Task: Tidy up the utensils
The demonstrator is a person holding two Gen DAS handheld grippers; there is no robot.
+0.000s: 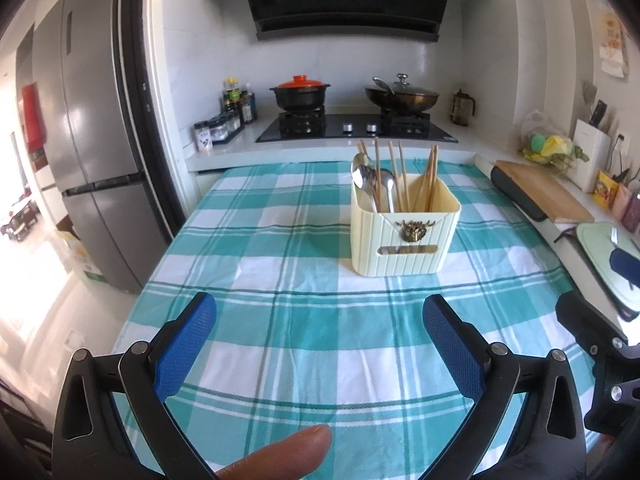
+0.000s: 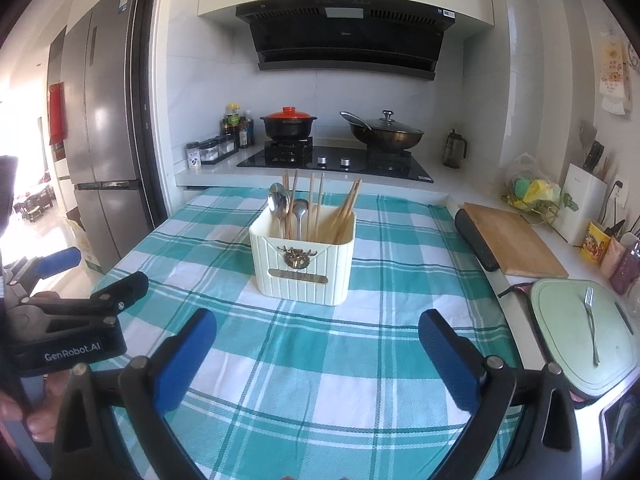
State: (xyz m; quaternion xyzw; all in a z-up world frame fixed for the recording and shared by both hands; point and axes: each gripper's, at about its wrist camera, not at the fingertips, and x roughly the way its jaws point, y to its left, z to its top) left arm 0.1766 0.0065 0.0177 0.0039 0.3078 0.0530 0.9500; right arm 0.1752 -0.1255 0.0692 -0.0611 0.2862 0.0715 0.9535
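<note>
A cream ribbed utensil holder [image 1: 404,236] [image 2: 302,268] stands on the teal checked tablecloth [image 1: 280,320] [image 2: 320,360]. It holds metal spoons [image 1: 370,184] [image 2: 280,202] and several wooden chopsticks [image 1: 430,176] [image 2: 346,208]. My left gripper [image 1: 320,316] is open and empty, hovering above the cloth in front of the holder. My right gripper [image 2: 318,328] is open and empty, also in front of the holder. A fork [image 2: 591,328] lies on a pale green board [image 2: 568,344] at the right. The left gripper's body [image 2: 72,320] shows at the left of the right wrist view.
A wooden cutting board [image 1: 540,188] [image 2: 516,240] lies on the counter at right. A stove with a red-lidded pot [image 2: 289,122] and a wok [image 2: 386,132] is behind the table. A fridge [image 1: 92,120] stands at left. Jars and bottles [image 2: 218,146] stand beside the stove.
</note>
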